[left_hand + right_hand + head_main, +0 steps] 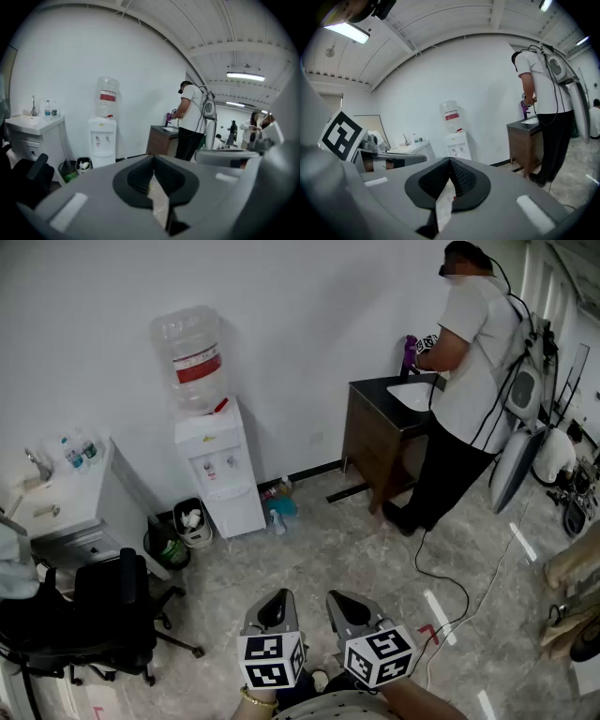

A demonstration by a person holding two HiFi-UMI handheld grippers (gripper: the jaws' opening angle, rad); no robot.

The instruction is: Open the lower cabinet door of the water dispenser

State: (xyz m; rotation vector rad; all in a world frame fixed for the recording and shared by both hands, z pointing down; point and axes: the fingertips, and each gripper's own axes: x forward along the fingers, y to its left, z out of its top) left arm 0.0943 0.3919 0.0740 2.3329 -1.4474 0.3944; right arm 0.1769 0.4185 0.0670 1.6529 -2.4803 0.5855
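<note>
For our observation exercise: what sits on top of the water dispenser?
A clear water bottle with a red label stands on the white water dispenser. Its neck is covered, sunk into the dispenser's top.

A grey, stone-like floor (328, 554) is seen. A white water dispenser (221, 479) is stood on it by the wall. Just beside it a small bin (193, 523) is set, and next to that a dark round bin (169, 547). A blue thing (281, 507) is laid between the dispenser and a brown cabinet (370, 451). A black chair (89, 620) and a black cable (466, 596) are also found on the floor.
</note>
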